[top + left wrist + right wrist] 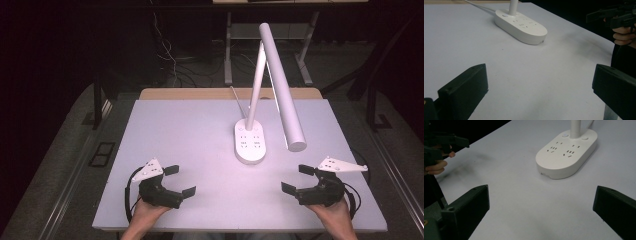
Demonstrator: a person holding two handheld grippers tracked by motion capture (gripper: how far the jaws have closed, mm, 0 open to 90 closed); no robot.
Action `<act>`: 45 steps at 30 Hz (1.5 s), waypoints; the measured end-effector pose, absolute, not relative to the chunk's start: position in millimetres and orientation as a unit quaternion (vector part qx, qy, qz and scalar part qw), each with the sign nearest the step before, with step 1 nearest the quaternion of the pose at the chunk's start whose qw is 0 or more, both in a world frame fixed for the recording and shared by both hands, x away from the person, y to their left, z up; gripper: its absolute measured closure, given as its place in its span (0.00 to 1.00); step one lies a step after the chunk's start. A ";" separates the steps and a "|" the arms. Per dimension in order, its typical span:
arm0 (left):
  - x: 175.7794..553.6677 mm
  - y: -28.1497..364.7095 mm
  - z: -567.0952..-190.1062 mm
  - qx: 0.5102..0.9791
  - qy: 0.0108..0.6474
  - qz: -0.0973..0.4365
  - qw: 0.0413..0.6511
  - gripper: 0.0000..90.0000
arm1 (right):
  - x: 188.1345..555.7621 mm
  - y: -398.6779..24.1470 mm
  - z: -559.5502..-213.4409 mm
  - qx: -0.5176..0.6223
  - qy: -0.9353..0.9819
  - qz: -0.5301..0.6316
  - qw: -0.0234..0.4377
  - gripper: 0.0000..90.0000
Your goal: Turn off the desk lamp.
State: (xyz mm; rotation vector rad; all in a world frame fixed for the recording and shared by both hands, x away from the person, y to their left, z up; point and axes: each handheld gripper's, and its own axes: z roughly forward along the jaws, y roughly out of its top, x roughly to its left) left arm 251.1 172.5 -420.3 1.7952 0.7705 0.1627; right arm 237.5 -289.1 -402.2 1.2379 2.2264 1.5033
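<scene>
A white desk lamp (260,100) stands on the pale table (165,130), and its oval base (250,142) works also as a power strip with several sockets on top. The lamp is the thing closest to both claws. It is ahead of them and between them, a little nearer to the right one, and well apart from each.

The left gripper (174,180) rests low near the front edge of the table. Its jaws are spread wide and hold nothing. In the left gripper view, the base (520,25) lies ahead of the jaws and toward the left, with bare table between. The right gripper (298,179) is in the same state, jaws far apart and empty, and in its view the base (566,152) sits ahead and slightly to the right.

I think the two claws wait symmetrically on both sides because the lamp has a heavy base and a long tilted head (282,85). One claw could steady the base while the other moves the arm.

A thin white cord (239,102) leaves the base toward the back, away from the claws, so it does not block a reach.

I can read no brand or writing; only socket slots and two small round buttons (565,135) near the stem show.
</scene>
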 end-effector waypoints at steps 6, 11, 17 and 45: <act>250.9 172.8 -420.2 0.761 0.325 0.068 0.557 0.00 | 236.9 -289.4 -402.1 0.416 0.749 0.508 0.088 0.01; 250.7 173.0 -420.3 0.760 0.327 0.067 0.558 0.00 | 236.5 -289.2 -401.3 0.417 0.749 0.508 0.086 0.01; 250.4 173.2 -419.8 0.759 0.326 0.067 0.559 0.00 | 235.9 -287.9 -402.1 0.416 0.753 0.504 0.078 0.01; 249.4 174.7 -419.6 0.755 0.331 0.067 0.562 0.00 | 247.8 -286.5 -378.8 0.408 0.772 0.481 0.078 0.01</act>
